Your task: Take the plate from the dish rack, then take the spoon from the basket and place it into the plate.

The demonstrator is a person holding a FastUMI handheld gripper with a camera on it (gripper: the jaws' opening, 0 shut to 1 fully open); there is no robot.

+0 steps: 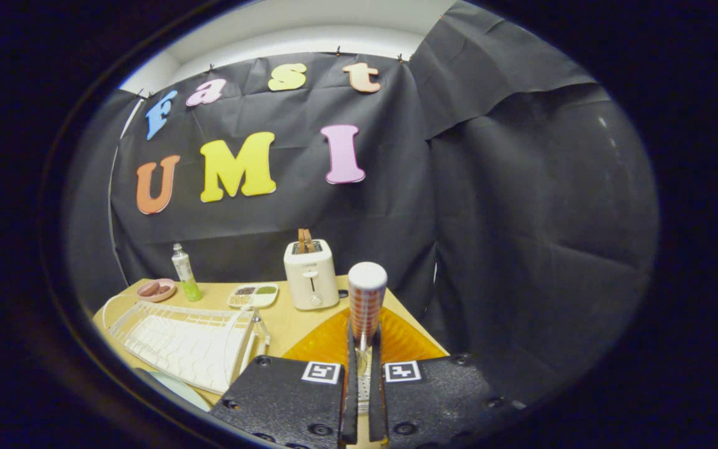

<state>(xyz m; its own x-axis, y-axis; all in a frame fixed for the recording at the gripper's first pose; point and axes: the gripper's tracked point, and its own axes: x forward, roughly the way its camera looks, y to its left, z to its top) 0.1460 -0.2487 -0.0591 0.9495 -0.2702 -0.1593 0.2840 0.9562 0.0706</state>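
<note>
Jaws nearly closed, clamped on spoon (366, 299) handle, bowl end upright. Orange plate (328, 342) partly hidden behind them. White dish rack (184, 337) left on surface (284, 321).

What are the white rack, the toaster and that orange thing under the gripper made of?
The dish rack looks like white coated wire: thin bars in a grid. The toaster seems glossy white plastic, though painted metal is possible. The orange plate looks like translucent ribbed plastic or glass. The gripper is shut on a spoon with a checked handle.
</note>
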